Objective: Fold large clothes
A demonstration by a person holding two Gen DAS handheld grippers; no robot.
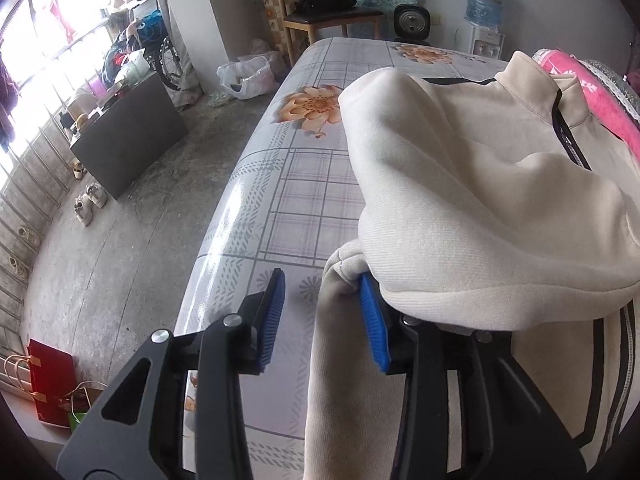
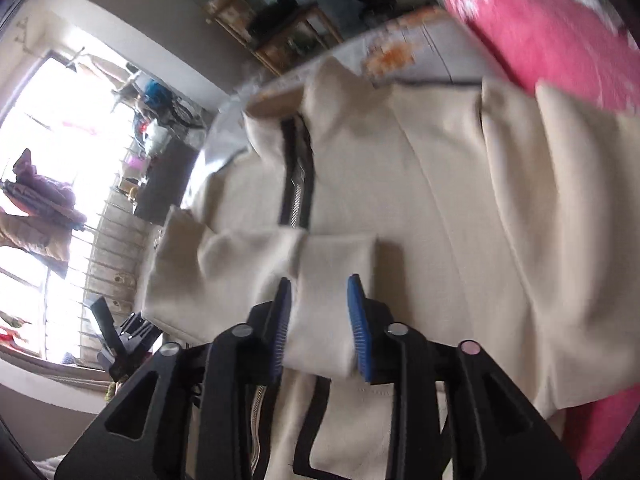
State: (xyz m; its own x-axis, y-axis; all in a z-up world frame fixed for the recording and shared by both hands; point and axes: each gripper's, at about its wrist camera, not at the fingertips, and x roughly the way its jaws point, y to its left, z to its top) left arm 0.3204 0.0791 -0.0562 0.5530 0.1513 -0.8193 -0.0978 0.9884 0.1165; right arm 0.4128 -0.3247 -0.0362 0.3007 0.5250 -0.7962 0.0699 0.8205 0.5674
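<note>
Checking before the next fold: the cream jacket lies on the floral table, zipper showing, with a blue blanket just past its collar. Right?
Not quite: the blanket past the collar is pink, not blue, as the left wrist view shows. The rest holds: the cream jacket lies on the floral table, zipper showing.

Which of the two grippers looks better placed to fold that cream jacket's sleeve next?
Probably the right gripper: the sleeve's cuff lies squarely between its open pads, over the jacket. The left gripper sits at the jacket's edge by the table, and only one pad touches cloth.
</note>
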